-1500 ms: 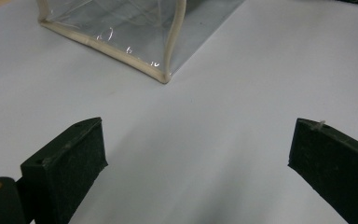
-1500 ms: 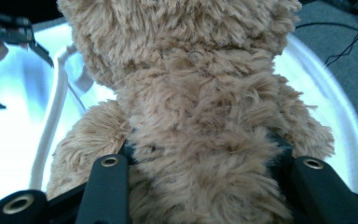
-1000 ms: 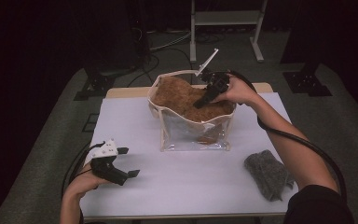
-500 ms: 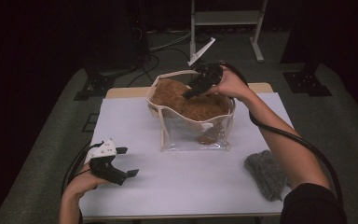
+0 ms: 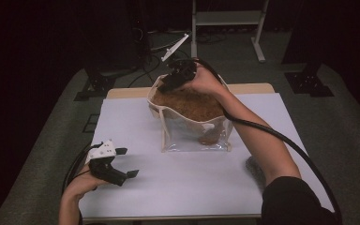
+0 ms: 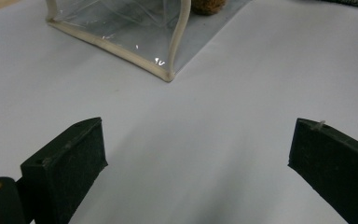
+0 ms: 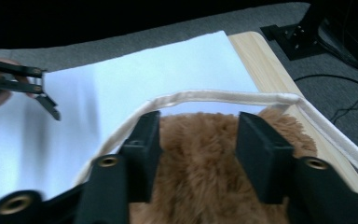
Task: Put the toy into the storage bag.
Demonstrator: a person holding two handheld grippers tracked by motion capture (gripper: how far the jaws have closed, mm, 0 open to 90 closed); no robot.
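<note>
A clear plastic bag (image 5: 187, 138) with cream piping stands upright mid-table, stuffed with a brown furry item (image 5: 192, 104). My right gripper (image 5: 165, 85) hovers over the bag's far left rim. In the right gripper view its jaws (image 7: 199, 123) stand apart above the fur (image 7: 200, 158), with the cream rim (image 7: 214, 96) just past the tips. They have just been closing, with nothing pinched between them. My left gripper (image 5: 127, 162) rests open on the white table cover at the front left. The left gripper view has the bag's lower corner (image 6: 168, 70) ahead of its wide jaws (image 6: 198, 140).
A grey cloth (image 5: 253, 168) lies at the front right, partly hidden by the right forearm. The white cover (image 5: 183, 183) spans the table, with a wooden edge (image 5: 253, 87) at the far side. Stands and cables sit on the floor beyond.
The right gripper rose out of the bag's top and moved toward the far left rim, its jaws narrower now. The left gripper stayed put.
</note>
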